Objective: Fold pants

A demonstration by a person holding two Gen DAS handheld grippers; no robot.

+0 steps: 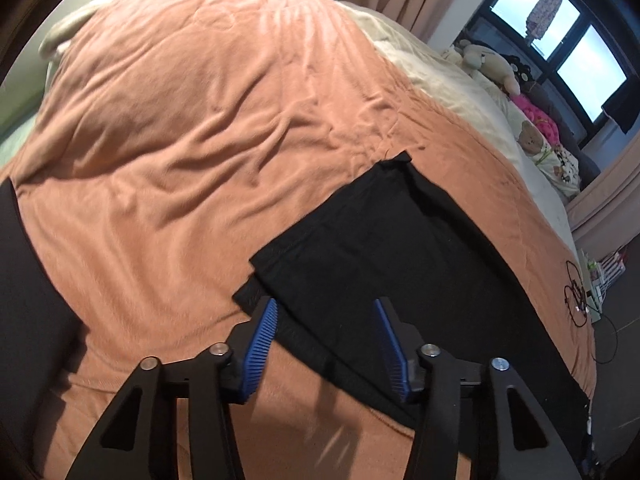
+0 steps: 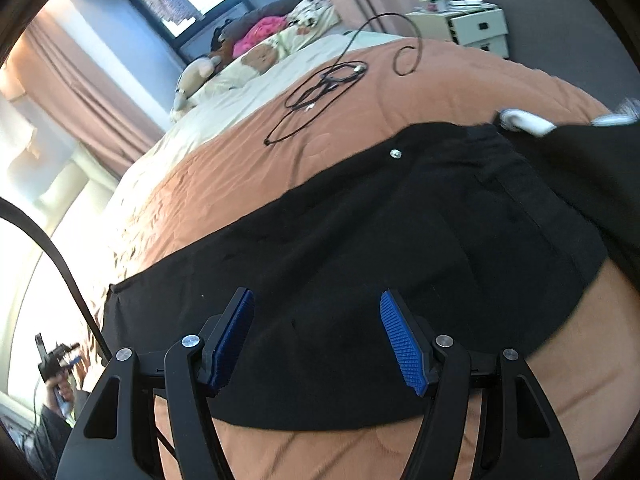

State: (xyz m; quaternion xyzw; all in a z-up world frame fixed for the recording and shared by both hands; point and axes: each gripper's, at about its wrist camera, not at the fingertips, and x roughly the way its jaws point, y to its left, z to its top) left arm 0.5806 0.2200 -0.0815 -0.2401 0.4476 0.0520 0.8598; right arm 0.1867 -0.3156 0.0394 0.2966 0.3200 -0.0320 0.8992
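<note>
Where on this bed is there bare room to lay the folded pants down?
The widest bare patch is the orange blanket left of the black pants, running up toward the headboard. A narrower strip lies between the pants and the cream sheet. Crowded spots: the coiled black cable beyond the pants, and the stuffed toys under the window.

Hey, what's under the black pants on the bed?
The pants lie flat on an orange blanket, which shows all around them. Anything between pants and blanket is covered.
</note>
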